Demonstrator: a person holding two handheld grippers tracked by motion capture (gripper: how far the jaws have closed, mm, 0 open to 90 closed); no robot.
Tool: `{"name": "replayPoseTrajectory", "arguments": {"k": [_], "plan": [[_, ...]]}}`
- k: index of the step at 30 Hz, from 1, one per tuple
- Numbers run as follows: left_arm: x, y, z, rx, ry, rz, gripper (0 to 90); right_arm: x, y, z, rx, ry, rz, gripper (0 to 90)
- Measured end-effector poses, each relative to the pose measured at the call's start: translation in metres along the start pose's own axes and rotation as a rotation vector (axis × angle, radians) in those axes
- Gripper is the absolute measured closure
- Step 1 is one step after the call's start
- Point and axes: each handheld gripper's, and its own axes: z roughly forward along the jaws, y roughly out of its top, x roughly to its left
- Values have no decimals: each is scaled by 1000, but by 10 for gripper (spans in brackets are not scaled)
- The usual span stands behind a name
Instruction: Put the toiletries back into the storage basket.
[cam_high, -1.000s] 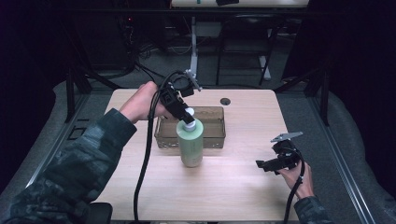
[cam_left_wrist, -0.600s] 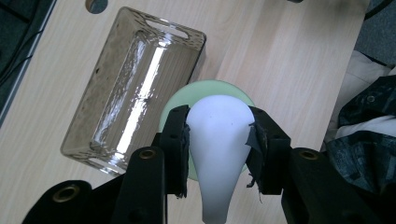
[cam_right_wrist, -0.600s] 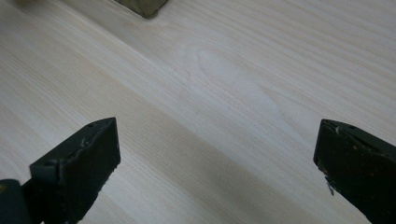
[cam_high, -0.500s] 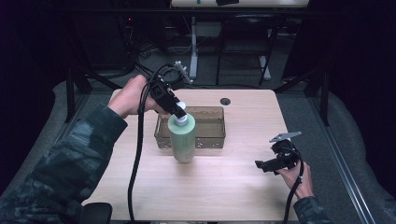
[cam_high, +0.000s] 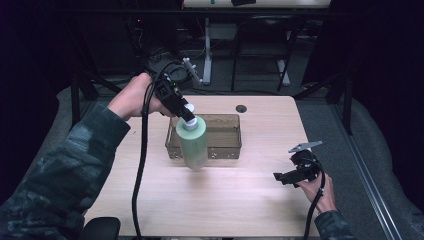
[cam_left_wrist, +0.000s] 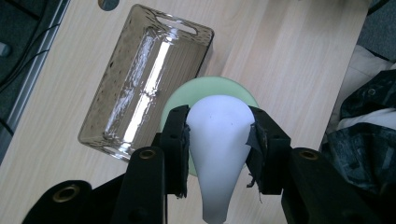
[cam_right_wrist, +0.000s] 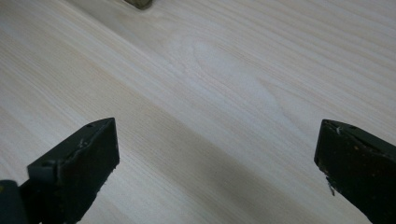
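Observation:
A pale green bottle (cam_high: 192, 142) with a white cap (cam_high: 189, 121) hangs above the table, at the near left corner of a clear brown plastic bin (cam_high: 224, 134). My left gripper (cam_high: 186, 114) is shut on the white cap (cam_left_wrist: 218, 140) and carries the bottle; the green body (cam_left_wrist: 208, 88) shows below the cap, beside the bin (cam_left_wrist: 140, 70), which looks empty. My right gripper (cam_high: 280, 176) rests low over the table at the right, its jaws wide open with bare wood between the fingertips (cam_right_wrist: 88, 149).
The light wooden table (cam_high: 235, 200) has a round cable hole (cam_high: 241, 108) at the back behind the bin. A cable (cam_high: 140, 165) trails from the left gripper across the table's left side. Dark floor and table legs lie beyond.
The left gripper has carried the bottle leftward and toward the near left corner of the bin. The right gripper has stayed in place, still open.

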Motion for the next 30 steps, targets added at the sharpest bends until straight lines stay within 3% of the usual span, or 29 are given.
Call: {"name": "replayPoseTrajectory", "arguments": {"k": [12, 30], "plan": [[7, 4, -30, -5, 39, -20, 631, -2, -1, -2, -3, -4, 9, 0], [34, 9, -41, 12, 91, -82, 631, -5, -2, -4, -5, -10, 12, 0]]}}
